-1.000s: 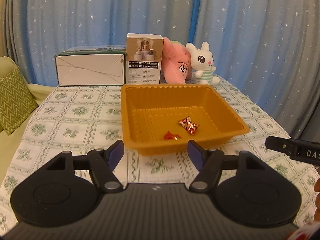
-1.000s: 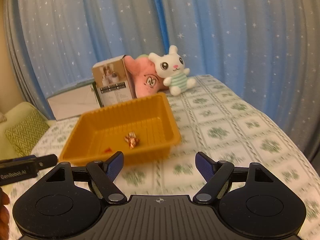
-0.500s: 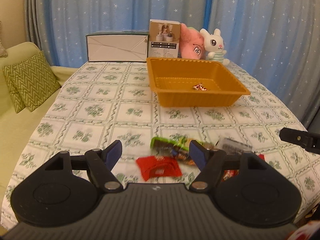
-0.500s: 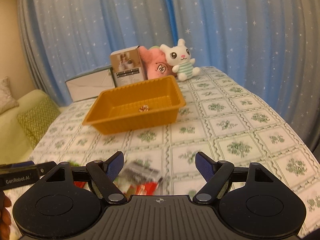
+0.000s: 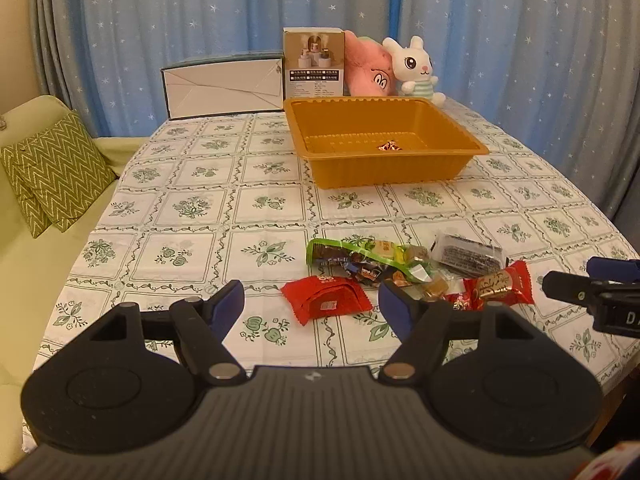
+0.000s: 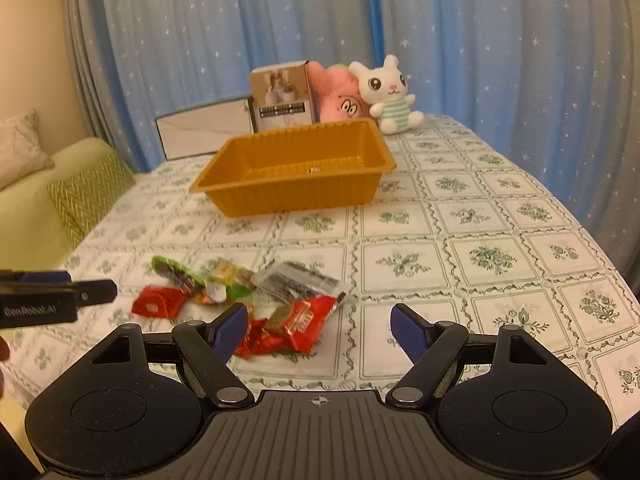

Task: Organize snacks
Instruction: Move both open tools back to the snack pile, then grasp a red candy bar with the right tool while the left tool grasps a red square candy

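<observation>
A: Star-print blue curtains are backing a bench under floral cloth. Progress?

B: One foil candy is sitting in the ribbed orange plastic tray; the crinkly wrapper pile is waiting near the front edge.

A: Tools?

B: Left gripper and right gripper are both hanging released, grasping nothing.

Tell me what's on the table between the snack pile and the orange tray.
Nothing: in both wrist views only bare floral tablecloth lies between the snack pile and the orange tray.
</observation>
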Motion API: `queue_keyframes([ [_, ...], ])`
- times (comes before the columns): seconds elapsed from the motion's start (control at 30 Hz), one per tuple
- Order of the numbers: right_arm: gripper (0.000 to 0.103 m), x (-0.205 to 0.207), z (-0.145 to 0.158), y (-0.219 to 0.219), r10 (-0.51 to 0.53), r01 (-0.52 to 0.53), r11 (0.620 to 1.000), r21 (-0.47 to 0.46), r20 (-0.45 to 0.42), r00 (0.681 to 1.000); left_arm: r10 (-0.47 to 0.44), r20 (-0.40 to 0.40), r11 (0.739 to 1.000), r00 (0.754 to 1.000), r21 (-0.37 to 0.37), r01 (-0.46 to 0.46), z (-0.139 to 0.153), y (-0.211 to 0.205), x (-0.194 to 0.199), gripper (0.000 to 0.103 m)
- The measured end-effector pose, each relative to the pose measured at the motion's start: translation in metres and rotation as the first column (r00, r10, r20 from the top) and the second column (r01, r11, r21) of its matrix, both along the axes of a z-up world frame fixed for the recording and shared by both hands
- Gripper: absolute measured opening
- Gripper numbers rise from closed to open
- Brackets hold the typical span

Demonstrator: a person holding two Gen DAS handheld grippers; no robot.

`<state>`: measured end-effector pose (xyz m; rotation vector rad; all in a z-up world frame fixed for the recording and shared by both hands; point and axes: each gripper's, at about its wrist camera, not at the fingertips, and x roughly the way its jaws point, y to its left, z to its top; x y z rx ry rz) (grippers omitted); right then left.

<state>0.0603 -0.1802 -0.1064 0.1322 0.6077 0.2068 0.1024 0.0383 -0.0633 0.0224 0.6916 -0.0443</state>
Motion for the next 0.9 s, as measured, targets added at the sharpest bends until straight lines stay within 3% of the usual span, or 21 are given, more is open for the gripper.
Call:
queue_keyframes([
  [0.27, 0.078, 0.017, -0.015, 0.007, 0.054, -0.054, 0.998, 0.021, -0.034, 0.998, -0.004, -0.021, 1.000, 1.000, -0.009, 0.004, -0.008, 0.000, 0.003, 0.071],
  [0.5, 0.078, 0.037, -0.028, 0.003, 0.031, -0.021, 0.994, 0.103, -0.091, 0.995, -0.009, -0.031, 1.000, 0.999, -0.015, 0.009, -0.013, 0.001, 0.012, 0.071],
  [0.63, 0.064, 0.048, -0.035, -0.001, 0.022, 0.000, 0.987, 0.160, -0.134, 0.991, -0.014, -0.040, 1.000, 0.999, -0.008, 0.014, -0.018, 0.002, 0.019, 0.071],
  [0.9, 0.047, 0.058, -0.045, -0.005, 0.015, 0.028, 0.971, 0.236, -0.179, 0.984, -0.023, -0.059, 1.000, 0.998, -0.007, 0.022, -0.025, 0.004, 0.029, 0.071],
])
